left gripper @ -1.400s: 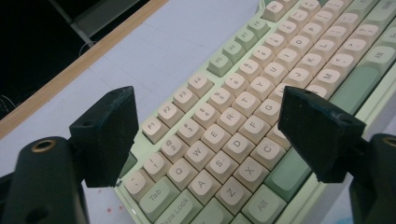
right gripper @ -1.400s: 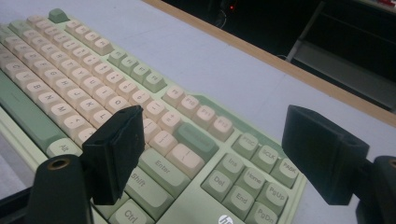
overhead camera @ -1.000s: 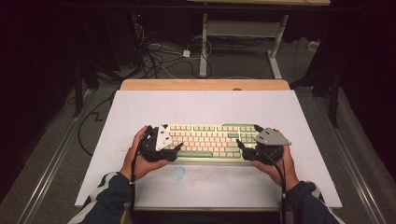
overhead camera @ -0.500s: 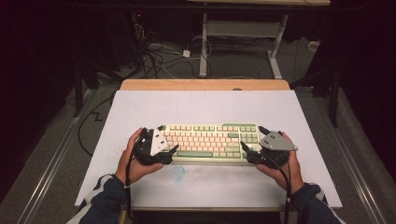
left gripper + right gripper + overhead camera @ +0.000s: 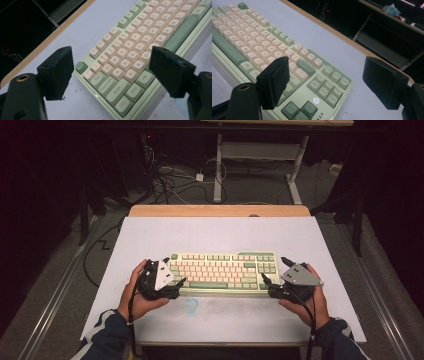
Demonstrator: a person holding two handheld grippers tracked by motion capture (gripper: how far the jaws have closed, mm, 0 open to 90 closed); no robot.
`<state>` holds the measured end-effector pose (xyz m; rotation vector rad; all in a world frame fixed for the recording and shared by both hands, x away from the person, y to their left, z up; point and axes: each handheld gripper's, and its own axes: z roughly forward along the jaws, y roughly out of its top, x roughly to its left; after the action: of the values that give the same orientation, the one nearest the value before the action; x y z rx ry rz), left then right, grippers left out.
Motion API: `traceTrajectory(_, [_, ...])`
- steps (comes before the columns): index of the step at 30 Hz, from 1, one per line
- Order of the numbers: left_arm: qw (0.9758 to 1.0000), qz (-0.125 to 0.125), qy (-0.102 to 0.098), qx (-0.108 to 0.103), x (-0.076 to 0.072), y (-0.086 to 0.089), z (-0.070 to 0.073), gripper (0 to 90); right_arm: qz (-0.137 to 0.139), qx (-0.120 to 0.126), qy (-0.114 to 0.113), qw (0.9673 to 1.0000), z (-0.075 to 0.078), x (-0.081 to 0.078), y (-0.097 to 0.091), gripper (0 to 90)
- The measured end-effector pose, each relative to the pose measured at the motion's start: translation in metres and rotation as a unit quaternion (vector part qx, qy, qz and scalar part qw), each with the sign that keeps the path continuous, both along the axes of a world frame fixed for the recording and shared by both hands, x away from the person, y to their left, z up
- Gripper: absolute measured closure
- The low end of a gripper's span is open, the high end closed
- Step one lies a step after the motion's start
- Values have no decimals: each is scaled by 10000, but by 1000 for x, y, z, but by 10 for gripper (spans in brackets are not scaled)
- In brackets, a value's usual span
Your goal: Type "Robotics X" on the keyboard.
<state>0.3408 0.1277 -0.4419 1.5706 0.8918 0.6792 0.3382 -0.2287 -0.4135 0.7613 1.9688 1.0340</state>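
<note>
A pale green keyboard (image 5: 222, 271) with cream and green keys lies flat on the white table top (image 5: 220, 235), nearer the front edge. My left gripper (image 5: 176, 271) is at the keyboard's left end, open. In the left gripper view the keyboard (image 5: 130, 57) runs between the wide-apart jaws of the left gripper (image 5: 110, 62). My right gripper (image 5: 274, 271) is open at the keyboard's right end. In the right gripper view the arrow-key corner of the keyboard (image 5: 312, 82) lies between the spread jaws of the right gripper (image 5: 328, 72). Neither gripper holds anything.
A faint bluish stain (image 5: 190, 305) marks the table just in front of the keyboard. A wooden strip (image 5: 220, 211) borders the far edge. Behind the table are cables (image 5: 170, 180) on the floor and a white desk frame (image 5: 255, 155).
Both grippers have drawn a little outward and back toward the person, away from the keyboard's ends. The keyboard has stayed about where it was.
</note>
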Motion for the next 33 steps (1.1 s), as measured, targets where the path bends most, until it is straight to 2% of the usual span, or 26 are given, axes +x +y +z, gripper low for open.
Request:
traceTrajectory(7, [10000, 22, -14, 42, -5, 8, -5, 186, 14, -12, 16, 10000, 0, -5, -7, 226])
traceTrajectory(18, [10000, -32, -24, -43, -12, 13, -7, 186, -33, -34, 40, 10000, 0, -13, -21, 226])
traceTrajectory(29, [10000, 13, 58, 71, -19, 27, -15, 179, -133, -77, 30, 9999, -3, -20, -34, 226])
traceTrajectory(33, [9999, 47, 88, 38, -21, 32, -17, 179, -187, -95, 30, 9998, -5, -22, -39, 226])
